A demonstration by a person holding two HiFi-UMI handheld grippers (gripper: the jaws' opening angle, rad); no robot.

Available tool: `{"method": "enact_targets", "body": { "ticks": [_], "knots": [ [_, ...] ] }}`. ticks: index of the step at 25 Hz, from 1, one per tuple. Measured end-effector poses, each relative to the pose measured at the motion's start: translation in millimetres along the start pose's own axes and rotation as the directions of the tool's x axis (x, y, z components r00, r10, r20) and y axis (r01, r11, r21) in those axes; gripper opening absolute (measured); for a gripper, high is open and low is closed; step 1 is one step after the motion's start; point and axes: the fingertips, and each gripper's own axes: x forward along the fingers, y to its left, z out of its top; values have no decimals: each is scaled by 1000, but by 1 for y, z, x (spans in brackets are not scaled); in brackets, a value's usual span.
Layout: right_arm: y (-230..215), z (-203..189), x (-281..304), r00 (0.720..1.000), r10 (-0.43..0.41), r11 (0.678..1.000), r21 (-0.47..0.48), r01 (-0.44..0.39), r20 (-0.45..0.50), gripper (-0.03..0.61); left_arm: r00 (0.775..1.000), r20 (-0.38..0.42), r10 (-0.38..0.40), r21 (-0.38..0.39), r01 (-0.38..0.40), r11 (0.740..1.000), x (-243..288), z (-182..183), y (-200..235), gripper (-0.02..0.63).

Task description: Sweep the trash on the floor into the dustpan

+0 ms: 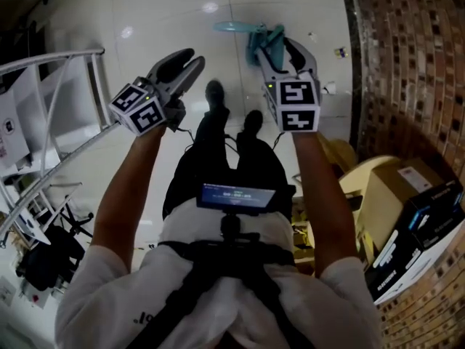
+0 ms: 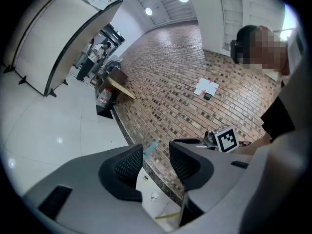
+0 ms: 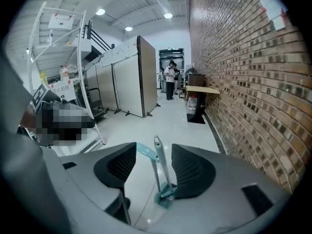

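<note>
Glossy white floor point(image 1: 167, 13) lies open across the upper middle of the head view. It is bounded on the right by a dark strip and a brick wall point(image 1: 407, 64), and on the left by a white metal rack point(image 1: 65, 86). The teal dustpan point(image 1: 256, 36) with its long handle stands at top centre, just beyond the right gripper point(image 1: 285, 53), whose fingers are spread and grasp nothing. The left gripper point(image 1: 195, 57) is likewise released and empty. Small scraps point(image 1: 339, 51) lie at the foot of the wall. Cardboard boxes point(image 1: 396, 195) crowd the lower right.

head: steeply down | gripper views: forward, low | shared: brick wall point(image 3: 243, 82)
</note>
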Motion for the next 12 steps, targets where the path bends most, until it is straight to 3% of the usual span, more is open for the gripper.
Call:
{"method": "enact_targets", "body": {
  "ticks": [7,12],
  "knots": [
    [-2,14,57,996,-64,998,-28,62,-63,250,991,-117,-71,34,76,997,35,9,41,171],
    [-7,-5,92,989,-103,994,-39,100,-109,249,987,-128,-96,-68,88,994,61,5,62,214]
  ]
}}
